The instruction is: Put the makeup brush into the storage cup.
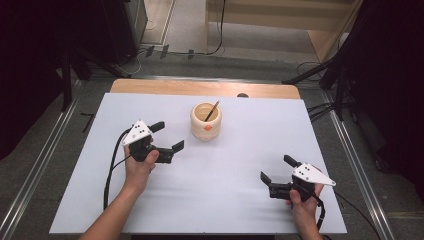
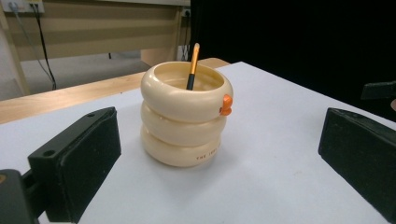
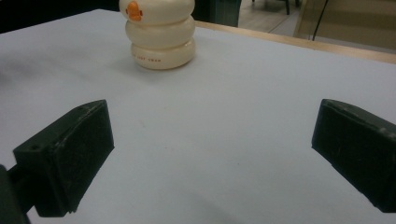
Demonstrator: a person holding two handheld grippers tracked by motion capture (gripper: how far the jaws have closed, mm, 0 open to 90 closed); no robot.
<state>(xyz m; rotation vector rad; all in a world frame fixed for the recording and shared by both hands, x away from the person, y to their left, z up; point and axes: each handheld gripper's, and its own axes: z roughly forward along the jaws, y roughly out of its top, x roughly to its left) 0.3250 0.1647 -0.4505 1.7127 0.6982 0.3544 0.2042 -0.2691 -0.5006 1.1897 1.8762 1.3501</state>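
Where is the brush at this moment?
The brush stands tilted inside the cream holder, at the far middle of the table in the high view, nearer the left hand-held gripper.

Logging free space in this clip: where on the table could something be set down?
Nearly all of the white table is bare. Widest patch: between the left gripper and right gripper, in front of the cream pot. The strips either side of the pot are bare too. Tightest gap: left gripper to pot.

I see bare forearms, black grippers (image 1: pixel 167 136) with blocky jaws, white three-cornered plates (image 1: pixel 137 132) dotted with screws, trailing black cables (image 1: pixel 111 165).
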